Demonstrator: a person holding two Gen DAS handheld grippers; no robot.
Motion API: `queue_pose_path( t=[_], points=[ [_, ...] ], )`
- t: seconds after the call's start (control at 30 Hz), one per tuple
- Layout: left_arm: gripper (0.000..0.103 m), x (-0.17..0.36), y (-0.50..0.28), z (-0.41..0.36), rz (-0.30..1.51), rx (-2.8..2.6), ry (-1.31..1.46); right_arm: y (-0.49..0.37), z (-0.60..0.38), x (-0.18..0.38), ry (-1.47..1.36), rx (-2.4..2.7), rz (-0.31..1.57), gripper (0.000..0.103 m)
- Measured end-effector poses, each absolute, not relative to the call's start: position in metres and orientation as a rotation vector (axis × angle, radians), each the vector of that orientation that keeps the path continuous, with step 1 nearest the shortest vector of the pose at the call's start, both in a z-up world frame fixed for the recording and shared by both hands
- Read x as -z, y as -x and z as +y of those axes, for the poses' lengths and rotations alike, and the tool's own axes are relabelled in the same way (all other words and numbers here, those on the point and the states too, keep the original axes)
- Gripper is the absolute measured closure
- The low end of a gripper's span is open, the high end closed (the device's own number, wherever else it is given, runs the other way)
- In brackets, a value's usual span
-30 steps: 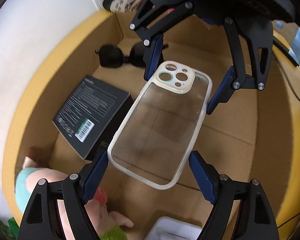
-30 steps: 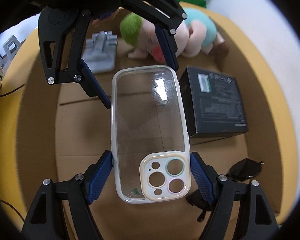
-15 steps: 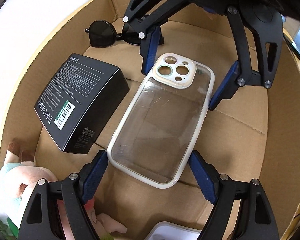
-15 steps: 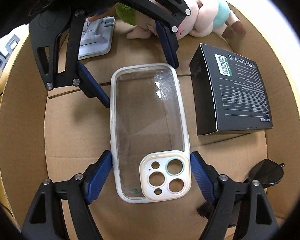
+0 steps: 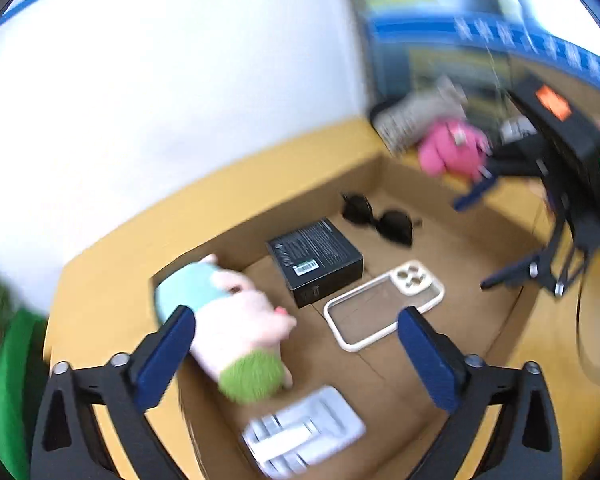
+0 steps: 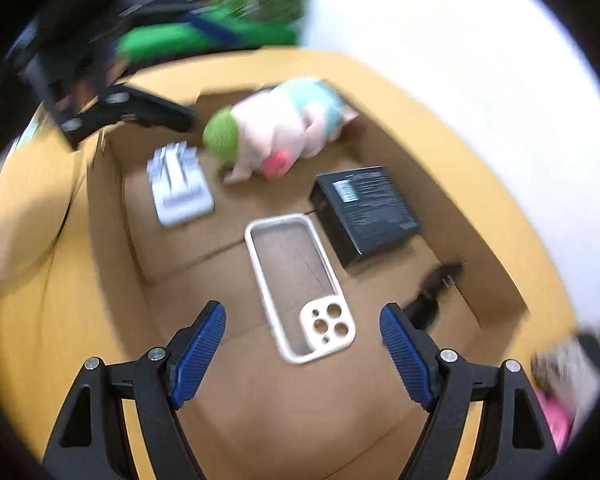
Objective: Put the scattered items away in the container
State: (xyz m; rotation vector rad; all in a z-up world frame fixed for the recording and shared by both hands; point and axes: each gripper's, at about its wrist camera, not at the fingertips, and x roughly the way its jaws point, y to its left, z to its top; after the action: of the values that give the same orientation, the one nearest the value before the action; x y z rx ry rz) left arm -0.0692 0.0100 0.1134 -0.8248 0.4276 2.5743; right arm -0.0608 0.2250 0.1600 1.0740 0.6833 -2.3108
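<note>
An open cardboard box [image 5: 476, 320] [image 6: 112, 216] holds a clear phone case [image 5: 382, 304] [image 6: 300, 284] lying flat on its floor. Beside it lie a black carton [image 5: 315, 264] [image 6: 366, 208], black sunglasses [image 5: 378, 220] [image 6: 428, 292], a plush doll with green hair [image 5: 236, 328] [image 6: 276, 128] and a grey plastic holder [image 5: 304, 432] [image 6: 178, 184]. My left gripper [image 5: 296, 356] and my right gripper [image 6: 302, 356] are both open and empty, well above the box. Each shows in the other's view, blurred.
The box sits on a yellow table [image 5: 100, 304] [image 6: 480, 168] against a white wall. A pink item [image 5: 448, 152] [image 6: 556, 416] and a printed bag [image 5: 416, 116] lie on the table beyond the box. Green foliage [image 6: 236, 8] stands at the far side.
Both grippers let go of the phone case and pulled up and away from the box. The case now lies on the box floor. Both views are motion-blurred.
</note>
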Motion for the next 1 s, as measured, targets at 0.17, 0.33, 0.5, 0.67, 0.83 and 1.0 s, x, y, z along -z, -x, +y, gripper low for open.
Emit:
queue_pose_path(
  t=[0.17, 0.33, 0.5, 0.67, 0.83, 1.0],
  points=[
    [0.0, -0.09, 0.018, -0.014, 0.159, -2.751, 0.837, 0.038, 0.252, -0.141, -1.125, 2.662, 0.303, 0.023],
    [0.0, -0.048, -0.008, -0.01, 0.002, -2.862, 0.81, 0.024, 0.267, -0.1, -1.194, 2.921, 0.089, 0.023],
    [0.0, -0.03, -0.018, 0.002, 0.037, -2.9, 0.763, 0.015, 0.265, -0.088, -1.042, 3.038, -0.017, 0.021],
    [0.0, -0.011, -0.021, 0.004, 0.006, -2.954, 0.754, 0.008, 0.264, -0.076, -0.913, 3.113, -0.022, 0.017],
    [0.0, -0.007, -0.026, 0.008, 0.037, -3.003, 0.694, 0.002, 0.264, -0.071, -0.815, 3.143, -0.009, 0.016],
    [0.0, -0.007, -0.026, 0.011, 0.05, -3.023, 0.694, 0.0, 0.269, -0.07, -0.775, 3.134, -0.026, 0.014]
  ],
)
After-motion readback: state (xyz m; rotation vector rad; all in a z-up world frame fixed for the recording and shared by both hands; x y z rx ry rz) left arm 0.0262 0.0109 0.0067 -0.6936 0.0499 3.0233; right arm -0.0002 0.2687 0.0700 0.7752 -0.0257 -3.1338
